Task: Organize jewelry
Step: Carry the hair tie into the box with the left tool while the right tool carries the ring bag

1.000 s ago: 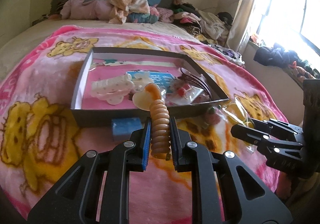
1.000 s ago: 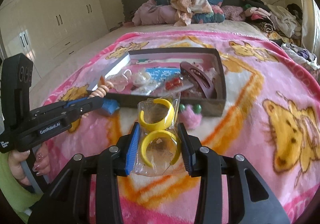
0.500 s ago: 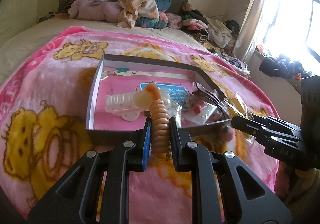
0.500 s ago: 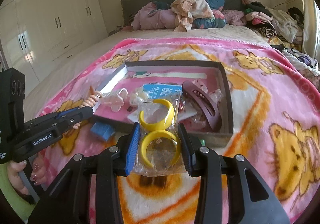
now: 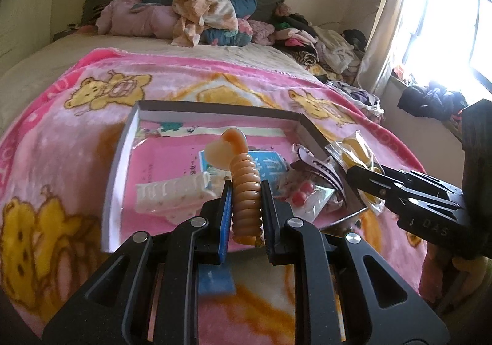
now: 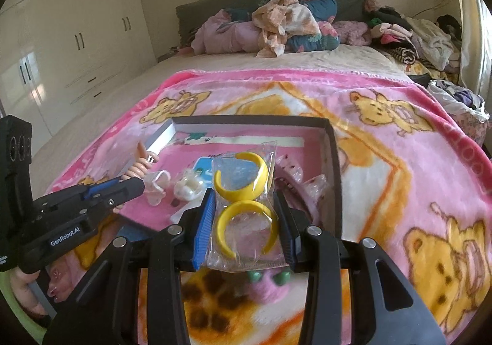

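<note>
Jewelry sat mostly in a shallow dark-rimmed tray [image 5: 212, 108] w/ pink floor, resting on a pink bear-print blanket [image 5: 61, 160] on the bed. Left wrist view: left gripper [image 5: 245, 200] was closed tight on an orange spiral coil band [image 5: 246, 188], coil upright btwn the jaws, its heart-shaped end [image 5: 220, 154] poking up over the tray's near edge. Inside tray: white hair clip [image 5: 172, 194] at left, blue card [image 5: 264, 165] behind the coil, small bag w/ red beads [image 5: 303, 194] to the right, dark claw clip [image 5: 319, 166] near the right wall. A blue block [image 5: 215, 282] lay on the blanket under the gripper, outside the tray. Right gripper [image 5: 363, 174] came in from the right, clamped on a clear bag of yellow pieces [image 5: 358, 156], hanging over the tray's right rim. Right wrist view: right gripper [image 6: 244, 225] was pinched shut on that clear bag [image 6: 246, 209], which held two yellow C-shaped hoops [image 6: 241, 180], one above the other; bag hovered above the tray's [image 6: 333, 160] near-right part. Left gripper [image 6: 135, 183] was at left w/ the coil band [image 6: 140, 168] sticking up from its tips, over the tray's left wall. Purple claw clip [image 6: 292, 188] lay behind the bag. A pink fuzzy item w/ green bits [image 6: 269, 283] sat on the blanket below the jaws. Clothes pile [image 6: 276, 25] at the headboard, white wardrobe [image 6: 70, 46] at left.
</note>
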{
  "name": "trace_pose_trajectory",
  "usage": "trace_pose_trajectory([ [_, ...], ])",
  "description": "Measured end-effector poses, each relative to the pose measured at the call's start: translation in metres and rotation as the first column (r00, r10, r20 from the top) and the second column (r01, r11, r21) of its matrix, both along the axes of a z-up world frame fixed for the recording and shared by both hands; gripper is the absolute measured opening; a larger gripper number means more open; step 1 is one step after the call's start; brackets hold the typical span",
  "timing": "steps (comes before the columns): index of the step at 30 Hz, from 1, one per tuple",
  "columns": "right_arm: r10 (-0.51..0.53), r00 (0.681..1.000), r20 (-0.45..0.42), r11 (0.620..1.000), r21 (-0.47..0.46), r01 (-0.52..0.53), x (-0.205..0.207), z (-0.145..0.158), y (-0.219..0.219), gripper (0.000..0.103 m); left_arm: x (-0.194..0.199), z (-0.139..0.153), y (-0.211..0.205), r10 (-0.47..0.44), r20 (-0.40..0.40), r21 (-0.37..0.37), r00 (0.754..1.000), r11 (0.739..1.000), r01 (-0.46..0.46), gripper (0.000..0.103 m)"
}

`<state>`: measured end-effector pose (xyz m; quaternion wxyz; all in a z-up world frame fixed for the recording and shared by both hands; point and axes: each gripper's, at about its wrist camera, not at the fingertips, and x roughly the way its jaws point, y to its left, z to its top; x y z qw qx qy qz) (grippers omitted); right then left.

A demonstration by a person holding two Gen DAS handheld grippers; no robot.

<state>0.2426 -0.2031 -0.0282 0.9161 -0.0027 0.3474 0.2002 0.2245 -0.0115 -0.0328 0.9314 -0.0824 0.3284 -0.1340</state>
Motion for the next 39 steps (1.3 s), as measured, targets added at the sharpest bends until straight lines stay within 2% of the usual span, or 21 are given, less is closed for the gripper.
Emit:
trace_pose_trajectory([
  [18,-0.092,0.995,-0.023,0.995,-0.034,0.091,0.047,-0.012,-0.028,0.037,0.034,-0.013,-0.025,-0.035,-0.025,0.019,0.999,0.999,0.036,0.011],
  [25,-0.094,0.995,-0.037,0.994,-0.062,0.092,0.068,-0.015,-0.026,0.037,0.045,-0.019,-0.035,-0.060,-0.044,0.028,0.997,0.998,0.062,0.011],
  [39,-0.085,0.987,-0.137,0.995,-0.065,0.076,0.107,-0.038,-0.020,0.039,0.057,-0.031,-0.042,-0.074,-0.075,0.040,0.994,0.996,0.077,0.011],
])
